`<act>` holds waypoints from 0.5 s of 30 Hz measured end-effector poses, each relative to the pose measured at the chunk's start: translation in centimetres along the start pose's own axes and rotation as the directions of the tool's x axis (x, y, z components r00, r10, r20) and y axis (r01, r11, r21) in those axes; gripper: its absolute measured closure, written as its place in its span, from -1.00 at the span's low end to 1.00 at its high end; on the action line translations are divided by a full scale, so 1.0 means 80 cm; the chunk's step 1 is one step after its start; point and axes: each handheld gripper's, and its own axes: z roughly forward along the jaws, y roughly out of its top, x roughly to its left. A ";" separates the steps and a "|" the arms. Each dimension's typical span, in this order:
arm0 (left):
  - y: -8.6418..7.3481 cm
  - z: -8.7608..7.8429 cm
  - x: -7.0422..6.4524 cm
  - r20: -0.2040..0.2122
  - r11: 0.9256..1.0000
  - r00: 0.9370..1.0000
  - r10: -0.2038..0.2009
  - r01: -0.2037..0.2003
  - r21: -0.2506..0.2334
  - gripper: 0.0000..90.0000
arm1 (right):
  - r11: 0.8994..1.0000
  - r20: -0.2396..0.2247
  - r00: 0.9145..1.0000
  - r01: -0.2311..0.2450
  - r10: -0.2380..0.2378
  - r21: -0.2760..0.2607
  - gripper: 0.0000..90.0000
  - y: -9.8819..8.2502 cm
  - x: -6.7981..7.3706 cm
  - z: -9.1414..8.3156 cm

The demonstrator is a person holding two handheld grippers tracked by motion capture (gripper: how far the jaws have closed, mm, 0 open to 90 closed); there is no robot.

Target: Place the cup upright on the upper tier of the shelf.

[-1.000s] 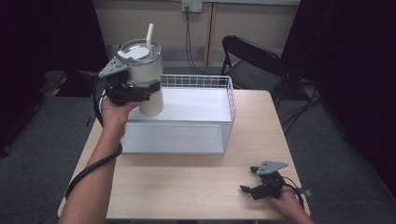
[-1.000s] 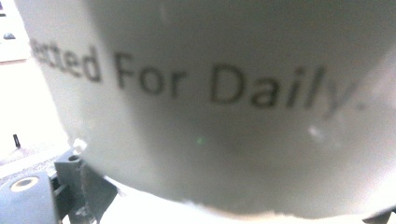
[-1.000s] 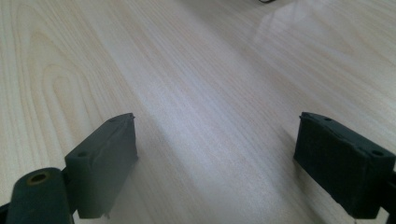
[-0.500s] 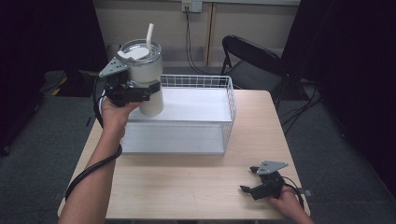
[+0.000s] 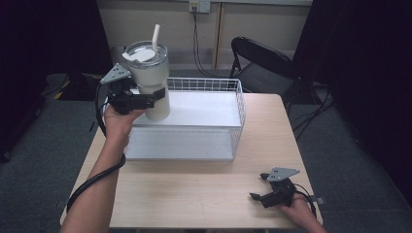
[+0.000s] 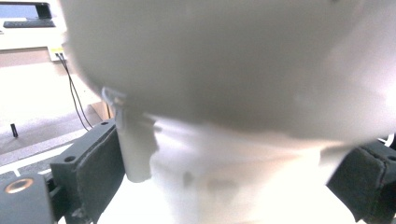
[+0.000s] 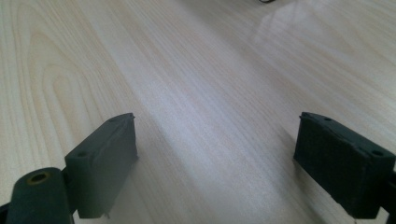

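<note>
Up close, tumbler [image 6: 224,93] blurred between fingers [image 6: 91,172].

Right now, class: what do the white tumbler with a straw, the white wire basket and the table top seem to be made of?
White tumbler with a straw: probably coated metal or plastic, smooth matte wall, clear plastic-looking lid. White wire basket: painted metal wire, thin grid walls. Table top: pale wood or wood-look laminate, visible grain with a slight sheen.
</note>
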 end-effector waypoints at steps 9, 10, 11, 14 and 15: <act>-0.005 -0.006 0.001 0.006 1.000 1.000 -0.004 0.004 0.015 -0.83 | 1.000 0.000 1.000 0.000 0.000 0.000 -0.72 0.000 0.000 0.000; -0.006 -0.008 0.002 0.010 1.000 1.000 -0.006 0.006 0.018 -0.83 | 1.000 0.000 1.000 0.000 0.000 0.000 -0.72 0.000 0.000 0.000; -0.007 -0.011 0.003 0.012 1.000 1.000 -0.002 0.002 0.022 -0.82 | 1.000 0.000 1.000 0.001 -0.001 0.001 -0.72 0.000 0.000 0.000; -0.010 -0.018 0.004 0.020 0.999 1.000 -0.004 0.004 0.035 -0.80 | 1.000 0.000 1.000 0.002 -0.002 0.000 -0.72 0.000 0.000 0.000; -0.010 -0.020 0.004 0.020 0.999 1.000 -0.003 0.002 0.036 -0.78 | 1.000 0.000 1.000 0.002 -0.002 0.000 -0.72 0.000 0.000 0.000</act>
